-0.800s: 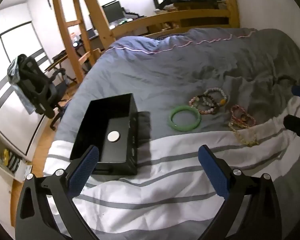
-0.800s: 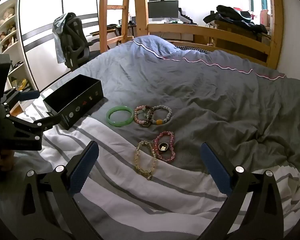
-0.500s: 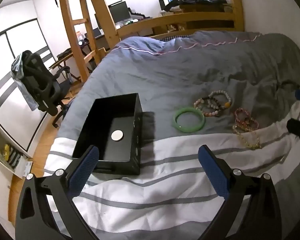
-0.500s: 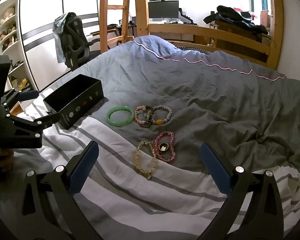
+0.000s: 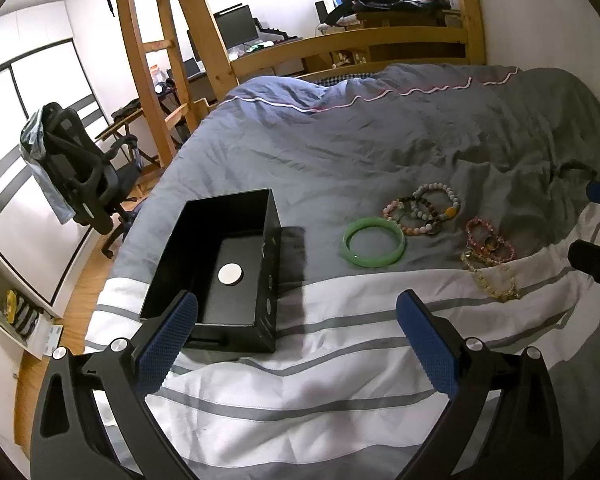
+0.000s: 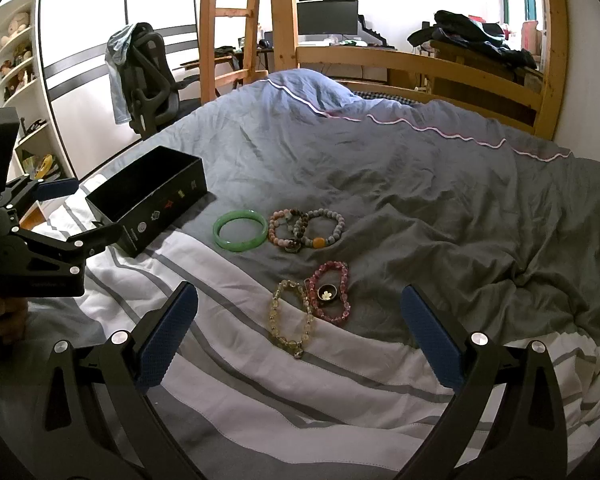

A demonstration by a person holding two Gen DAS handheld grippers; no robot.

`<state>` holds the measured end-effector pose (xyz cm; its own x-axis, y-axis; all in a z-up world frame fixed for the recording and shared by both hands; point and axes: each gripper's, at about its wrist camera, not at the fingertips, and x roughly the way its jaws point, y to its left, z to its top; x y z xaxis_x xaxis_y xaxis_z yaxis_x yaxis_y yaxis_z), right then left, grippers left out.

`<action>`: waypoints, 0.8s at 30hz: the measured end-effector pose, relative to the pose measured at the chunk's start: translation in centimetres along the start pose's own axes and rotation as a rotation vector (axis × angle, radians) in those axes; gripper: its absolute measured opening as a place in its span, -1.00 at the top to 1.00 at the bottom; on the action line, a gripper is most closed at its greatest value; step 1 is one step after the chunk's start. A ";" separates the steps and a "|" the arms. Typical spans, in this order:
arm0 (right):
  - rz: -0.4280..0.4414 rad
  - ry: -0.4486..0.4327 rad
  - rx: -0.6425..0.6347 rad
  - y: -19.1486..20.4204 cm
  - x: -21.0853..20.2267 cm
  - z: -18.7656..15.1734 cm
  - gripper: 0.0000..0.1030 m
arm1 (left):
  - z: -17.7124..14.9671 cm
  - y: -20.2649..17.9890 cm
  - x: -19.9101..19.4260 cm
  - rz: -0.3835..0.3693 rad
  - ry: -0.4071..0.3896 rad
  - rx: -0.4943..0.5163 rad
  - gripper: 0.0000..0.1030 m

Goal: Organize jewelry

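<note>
Across the bed spreads a grey duvet (image 6: 440, 184), with a white striped blanket (image 6: 300, 384) over its near part. All places below are reckoned from the black box (image 5: 224, 256).

Black box: open-topped, sitting where grey meets white, one pale round disc (image 5: 230, 273) on its floor. Otherwise it looks bare inside.

My left gripper (image 5: 296, 340) hangs just on the near side of the box, jaws spread wide, nothing between the pads. My right gripper (image 6: 300, 332) is well off to the box's right, jaws likewise wide and empty, above the blanket.

Green bangle (image 6: 240, 235): nearest jewelry to the box, lying flat on the grey, a little to its right.

Cluster of beaded bracelets (image 6: 306, 230): just beyond the bangle, farther from the box, overlapping one another.

Pink beaded bracelet (image 6: 330, 294) and yellow beaded bracelet (image 6: 291, 320): farthest from the box, side by side and touching, the yellow one lying over the blanket's edge.
</note>
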<state>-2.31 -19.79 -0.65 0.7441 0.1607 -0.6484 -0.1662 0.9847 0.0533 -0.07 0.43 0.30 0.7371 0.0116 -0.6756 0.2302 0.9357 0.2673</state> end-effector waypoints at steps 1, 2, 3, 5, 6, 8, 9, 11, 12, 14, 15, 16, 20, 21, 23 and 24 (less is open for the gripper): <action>0.000 0.000 0.001 0.0 0.0 0.0 -0.95 | 0.0 0.0 0.1 -0.006 0.004 -0.001 -0.91; 0.000 0.000 0.001 0.0 0.0 0.0 -0.95 | 0.0 0.0 0.1 -0.007 0.005 -0.001 -0.91; 0.000 0.000 0.001 0.0 0.0 0.0 -0.95 | 0.0 0.0 0.2 -0.008 0.007 0.000 -0.91; 0.000 0.002 -0.001 0.0 0.1 0.0 -0.95 | 0.0 -0.1 0.2 -0.011 0.009 0.008 -0.91; 0.000 0.001 -0.001 -0.1 0.1 0.0 -0.95 | -0.1 -0.2 0.2 -0.009 0.009 0.011 -0.91; 0.000 0.002 -0.001 -0.1 0.1 0.0 -0.95 | -0.1 -0.3 0.3 -0.008 0.009 0.017 -0.91; 0.000 0.002 0.000 -0.1 0.1 0.0 -0.95 | -0.1 -0.4 0.3 -0.007 0.010 0.017 -0.91; 0.000 0.002 0.000 -0.1 0.1 0.0 -0.95 | -0.1 -0.4 0.3 -0.006 0.009 0.013 -0.91; 0.000 0.002 0.000 -0.1 0.1 0.0 -0.95 | -0.1 -0.4 0.3 -0.007 0.009 0.011 -0.91; 0.000 0.002 -0.001 -0.1 0.1 0.0 -0.95 | -0.1 -0.4 0.3 -0.006 0.008 0.007 -0.91; 0.000 0.002 -0.001 -0.1 0.1 0.0 -0.95 | -0.1 -0.3 0.3 -0.007 0.007 0.005 -0.91; 0.000 0.003 -0.001 -0.1 0.1 0.0 -0.95 | -0.1 -0.3 0.3 -0.007 0.007 0.004 -0.91; 0.000 0.004 0.000 -0.1 0.1 0.0 -0.95 | -0.1 -0.2 0.2 -0.007 0.000 0.002 -0.91; 0.000 0.004 0.000 -0.1 0.1 0.0 -0.95 | 0.0 -0.1 0.2 -0.006 -0.003 0.000 -0.91; 0.000 0.004 -0.001 -0.1 0.1 0.0 -0.95 | 0.0 0.1 0.0 -0.007 -0.015 -0.005 -0.91; 0.000 0.004 -0.001 -0.1 0.1 0.0 -0.95 | 0.0 0.1 -0.1 -0.007 -0.019 -0.007 -0.91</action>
<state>-2.21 -19.84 -0.75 0.7416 0.1603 -0.6514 -0.1668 0.9846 0.0525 -0.07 0.53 0.40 0.7476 -0.0019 -0.6642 0.2309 0.9384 0.2572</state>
